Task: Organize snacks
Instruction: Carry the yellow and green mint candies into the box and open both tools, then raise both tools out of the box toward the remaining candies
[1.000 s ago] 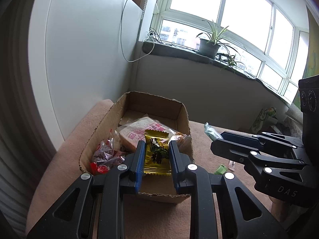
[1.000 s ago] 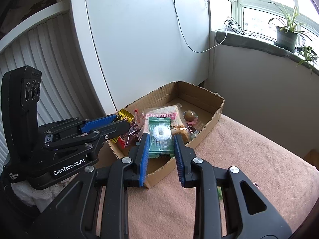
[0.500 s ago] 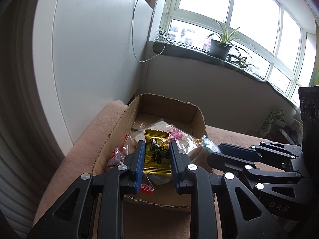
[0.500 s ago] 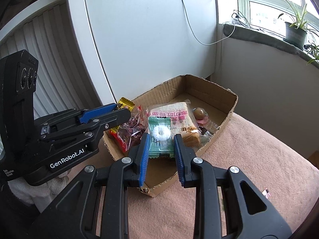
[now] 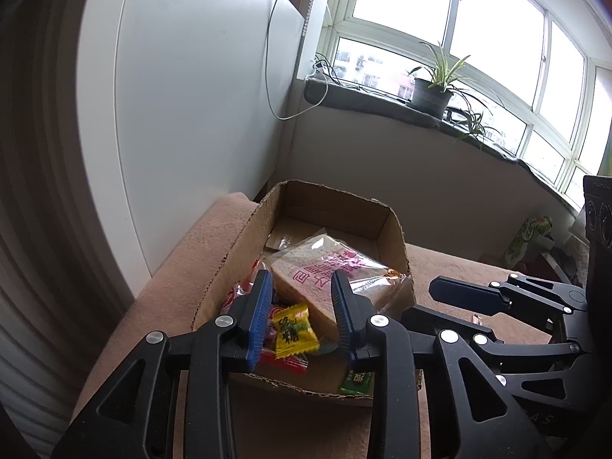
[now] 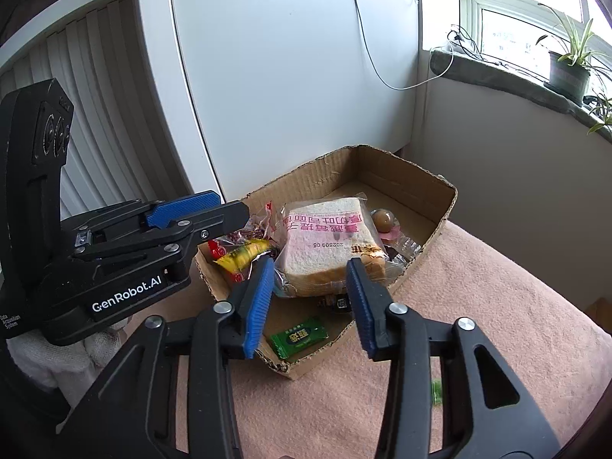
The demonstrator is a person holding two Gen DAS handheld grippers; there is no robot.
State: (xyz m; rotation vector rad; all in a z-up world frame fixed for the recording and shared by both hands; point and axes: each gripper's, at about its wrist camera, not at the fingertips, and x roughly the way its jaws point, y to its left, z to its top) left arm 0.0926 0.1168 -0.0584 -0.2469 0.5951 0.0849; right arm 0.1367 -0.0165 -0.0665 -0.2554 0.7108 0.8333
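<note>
Grippers hover over the cardboard box (image 6: 405,179). Left gripper (image 5: 302,319) and right gripper (image 6: 311,302) have just been opening; the yellow candy (image 5: 294,331) and green packet (image 6: 300,338) lie released inside. Drop-off looks finished; next, fetch the remaining snacks.

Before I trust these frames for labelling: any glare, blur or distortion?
Left wrist view: bright window blows out, leaving the brown cardboard box dim; fisheye bends the white wall panel. Right wrist view: evenly lit, sliced bread bag sharp; a small green packet on the pink cloth is blurred.
</note>
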